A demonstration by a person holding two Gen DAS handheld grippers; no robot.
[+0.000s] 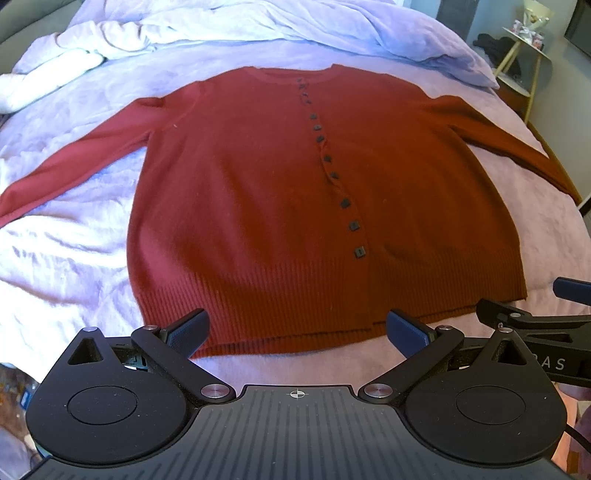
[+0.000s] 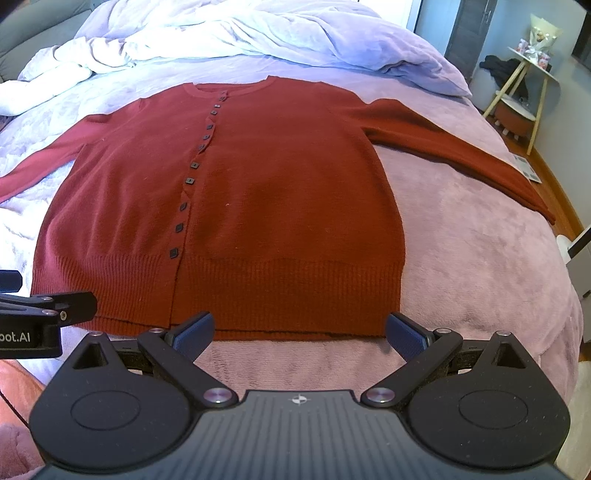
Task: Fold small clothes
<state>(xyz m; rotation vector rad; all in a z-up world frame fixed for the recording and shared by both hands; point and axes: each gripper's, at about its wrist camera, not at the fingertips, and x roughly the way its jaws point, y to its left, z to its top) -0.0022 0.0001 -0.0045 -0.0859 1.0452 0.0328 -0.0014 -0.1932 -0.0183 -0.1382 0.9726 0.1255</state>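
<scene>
I see a dark red cardigan (image 1: 258,192) lying flat on the bed (image 1: 74,251), front side up. A row of small dark buttons (image 1: 334,175) runs down its middle, and they look done up. Both sleeves are stretched out to the sides. The neck is at the far end, and the ribbed bottom edge is close to me.

My left tool (image 1: 297,330) hangs just past the bottom edge, near the middle of it. Its two blue pads are spread wide and hold nothing. My right tool (image 2: 299,330) is beside it, near the right corner of the bottom edge, spread wide too and holding nothing.

The bed has a pale purple blanket (image 2: 461,229) under the cardigan. A rumpled white duvet (image 2: 221,33) is piled at the far end. A small side table (image 2: 528,81) stands off to the right.
</scene>
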